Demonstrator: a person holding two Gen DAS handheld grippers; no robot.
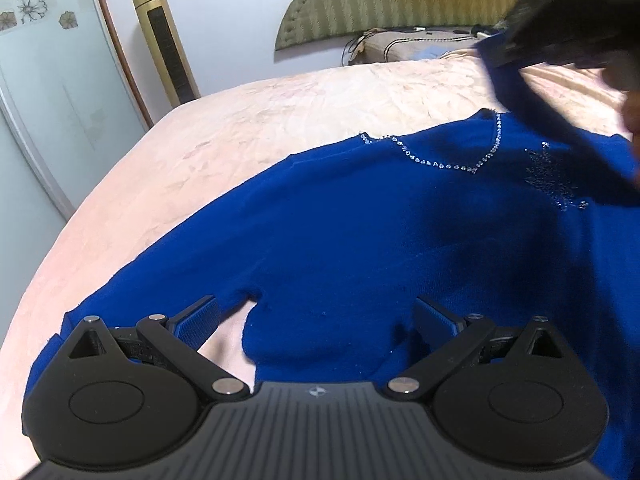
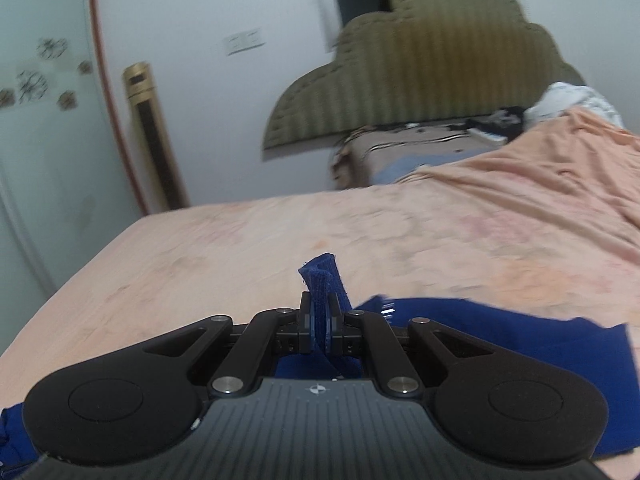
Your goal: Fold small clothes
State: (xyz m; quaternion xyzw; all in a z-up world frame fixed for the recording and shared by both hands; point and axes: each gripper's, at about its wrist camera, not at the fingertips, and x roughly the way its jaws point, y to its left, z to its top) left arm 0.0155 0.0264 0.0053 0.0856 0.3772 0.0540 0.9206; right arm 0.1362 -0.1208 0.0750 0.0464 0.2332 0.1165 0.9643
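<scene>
A royal-blue sweater (image 1: 360,232) with a rhinestone V-neck lies spread on the peach bedspread (image 1: 260,120). My left gripper (image 1: 316,320) hovers open over its near hem, with nothing between the fingers. My right gripper (image 2: 319,320) is shut on the sweater's blue sleeve cuff (image 2: 322,280), which sticks up between the pads. In the left wrist view the right gripper (image 1: 516,46) shows blurred at the upper right, and the sleeve (image 1: 560,120) hangs from it down over the sweater's body. More blue fabric (image 2: 500,332) lies under the right gripper.
A padded olive headboard (image 2: 420,68) and a cluttered bedside stand (image 2: 412,148) are at the far end. A gold tower fan (image 1: 166,40) stands by the wall next to a frosted floral door (image 1: 44,72). The bed's edge curves along the left.
</scene>
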